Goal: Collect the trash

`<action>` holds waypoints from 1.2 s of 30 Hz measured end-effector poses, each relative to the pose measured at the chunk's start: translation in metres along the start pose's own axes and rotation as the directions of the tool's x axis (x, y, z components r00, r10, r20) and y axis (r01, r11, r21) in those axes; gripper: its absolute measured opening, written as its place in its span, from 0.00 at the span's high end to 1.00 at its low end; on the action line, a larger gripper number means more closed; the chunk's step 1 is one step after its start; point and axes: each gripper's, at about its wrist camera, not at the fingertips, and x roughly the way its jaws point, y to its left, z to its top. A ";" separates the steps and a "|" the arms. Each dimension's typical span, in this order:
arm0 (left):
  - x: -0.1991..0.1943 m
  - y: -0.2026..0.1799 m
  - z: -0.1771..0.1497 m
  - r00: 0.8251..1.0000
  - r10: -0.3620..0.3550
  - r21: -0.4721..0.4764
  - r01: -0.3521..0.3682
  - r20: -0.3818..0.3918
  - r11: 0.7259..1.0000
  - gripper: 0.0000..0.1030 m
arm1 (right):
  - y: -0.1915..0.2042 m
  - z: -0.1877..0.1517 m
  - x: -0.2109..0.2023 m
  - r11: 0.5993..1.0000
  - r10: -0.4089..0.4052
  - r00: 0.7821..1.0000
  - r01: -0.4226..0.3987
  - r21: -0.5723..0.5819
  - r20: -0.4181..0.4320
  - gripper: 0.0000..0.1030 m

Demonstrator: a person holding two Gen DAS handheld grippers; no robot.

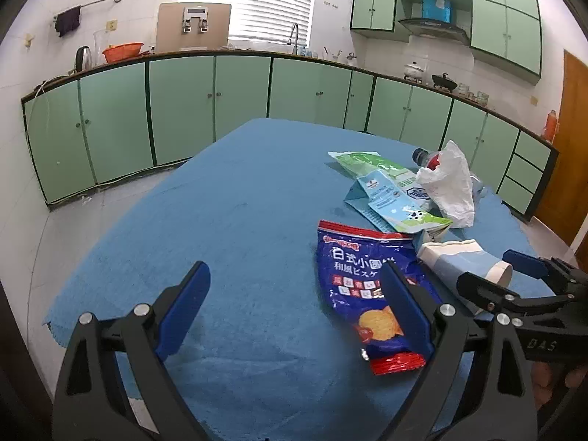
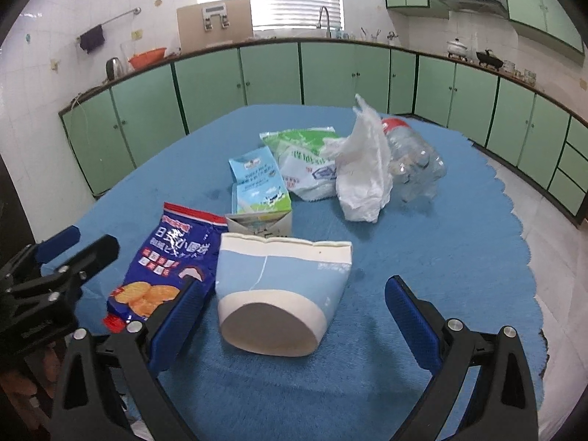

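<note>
On the blue cloth (image 2: 422, 257), a crushed cup (image 2: 279, 294) is framed at lower centre between the spread fingers of the right gripper (image 2: 294, 312), ungrasped. A snack bag (image 1: 364, 286) printed "日式小圆饼" is seen lower right, partly behind the released left gripper (image 1: 294, 305). "DAS" is read on the right gripper's body; a milk carton (image 2: 257, 191) lies mid-frame.
</note>
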 end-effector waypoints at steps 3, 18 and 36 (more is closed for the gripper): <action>0.002 0.001 0.001 1.000 0.001 -0.008 -0.001 -0.003 1.000 0.12 | -0.001 0.000 0.005 1.000 0.006 1.000 -0.005 0.004 -0.012 0.08; 0.007 -0.005 0.001 1.000 -0.010 0.000 0.010 -0.013 1.000 0.12 | -0.012 -0.001 -0.002 0.999 0.027 1.000 -0.027 0.018 0.007 0.26; 0.025 -0.062 -0.009 0.991 -0.092 0.042 0.096 -0.097 0.994 0.11 | -0.081 0.006 -0.031 0.987 -0.100 0.993 0.092 0.131 0.059 0.27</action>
